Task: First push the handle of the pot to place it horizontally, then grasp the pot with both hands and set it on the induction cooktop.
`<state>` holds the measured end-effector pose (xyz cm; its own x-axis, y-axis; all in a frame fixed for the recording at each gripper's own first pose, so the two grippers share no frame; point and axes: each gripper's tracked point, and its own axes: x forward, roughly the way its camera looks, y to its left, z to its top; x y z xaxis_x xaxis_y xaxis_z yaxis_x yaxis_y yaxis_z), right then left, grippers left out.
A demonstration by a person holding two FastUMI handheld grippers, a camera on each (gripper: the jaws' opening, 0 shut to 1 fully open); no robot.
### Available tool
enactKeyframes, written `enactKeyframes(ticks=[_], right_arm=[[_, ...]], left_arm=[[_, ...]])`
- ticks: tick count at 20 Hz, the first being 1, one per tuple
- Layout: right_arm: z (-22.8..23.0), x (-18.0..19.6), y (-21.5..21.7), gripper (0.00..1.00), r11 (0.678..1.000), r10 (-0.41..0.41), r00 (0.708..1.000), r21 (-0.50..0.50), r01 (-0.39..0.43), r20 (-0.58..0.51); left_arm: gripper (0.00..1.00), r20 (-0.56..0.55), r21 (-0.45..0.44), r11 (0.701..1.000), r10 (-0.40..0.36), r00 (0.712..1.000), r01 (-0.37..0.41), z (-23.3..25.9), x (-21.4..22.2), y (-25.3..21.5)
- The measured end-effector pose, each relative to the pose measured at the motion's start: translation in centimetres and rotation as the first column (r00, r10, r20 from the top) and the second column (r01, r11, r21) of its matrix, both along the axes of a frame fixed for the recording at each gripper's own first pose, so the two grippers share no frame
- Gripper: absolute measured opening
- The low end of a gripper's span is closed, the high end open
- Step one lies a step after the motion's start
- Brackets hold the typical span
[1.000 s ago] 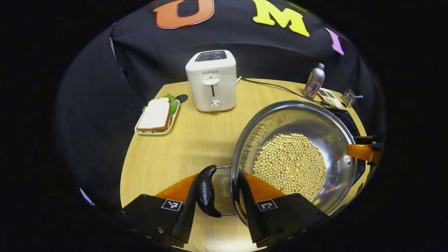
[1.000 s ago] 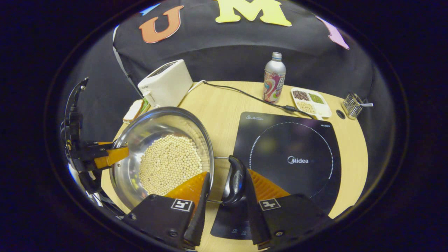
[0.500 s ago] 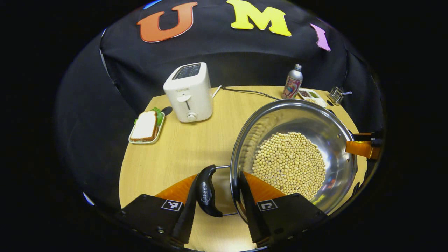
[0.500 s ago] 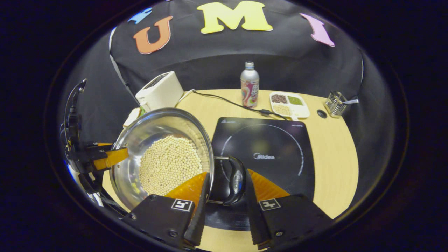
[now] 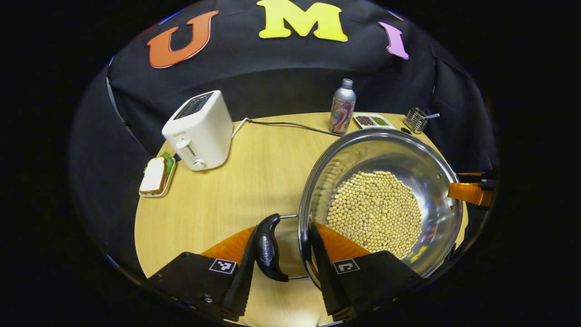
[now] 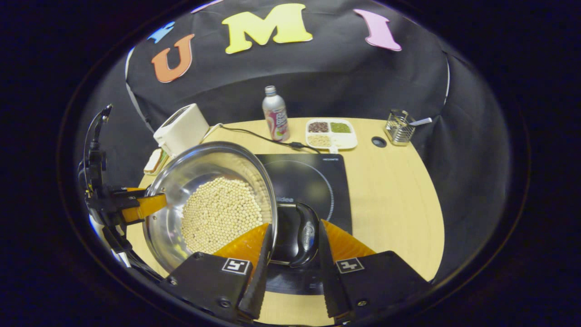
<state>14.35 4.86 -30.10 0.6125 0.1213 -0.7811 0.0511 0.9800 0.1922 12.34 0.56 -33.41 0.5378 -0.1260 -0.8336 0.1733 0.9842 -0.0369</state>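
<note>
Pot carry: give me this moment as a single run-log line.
phase: carry | pot: lifted, beans inside, partly over induction cooktop | left gripper: on left handle | right gripper: on right handle | placed: not yet

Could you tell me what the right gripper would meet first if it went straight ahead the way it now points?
Probably the induction cooktop beyond the pot handle that the right gripper holds, though depth is unclear.

Left claw [image 5: 281, 268] is showing two dark wedge-shaped finger housings, each wearing a small square black-and-white marker, with small screws near their lower edges. Right claw [image 6: 291, 268] is showing matching housings and markers. A thin black cable [image 6: 93, 131] is arching above the farther claw.
</note>
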Motion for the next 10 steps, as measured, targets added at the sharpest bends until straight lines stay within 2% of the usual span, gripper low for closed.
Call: enactKeyframes(ticks=[5,10], right_arm=[[-0.5,1.4,-4.7,0.52,1.000,-0.019,1.000,-0.011,0.019,-0.005],[-1.4,3.2,-7.4,0.53,1.000,-0.011,1.000,-0.012,0.010,-0.019]], left_arm=[[0.62,-0.011,-0.013,1.000,-0.013,1.000,0.013,-0.4,1.8,-4.3],[0.62,-0.023,-0.009,1.000,0.002,1.000,-0.002,-1.1,3.3,-6.7]])
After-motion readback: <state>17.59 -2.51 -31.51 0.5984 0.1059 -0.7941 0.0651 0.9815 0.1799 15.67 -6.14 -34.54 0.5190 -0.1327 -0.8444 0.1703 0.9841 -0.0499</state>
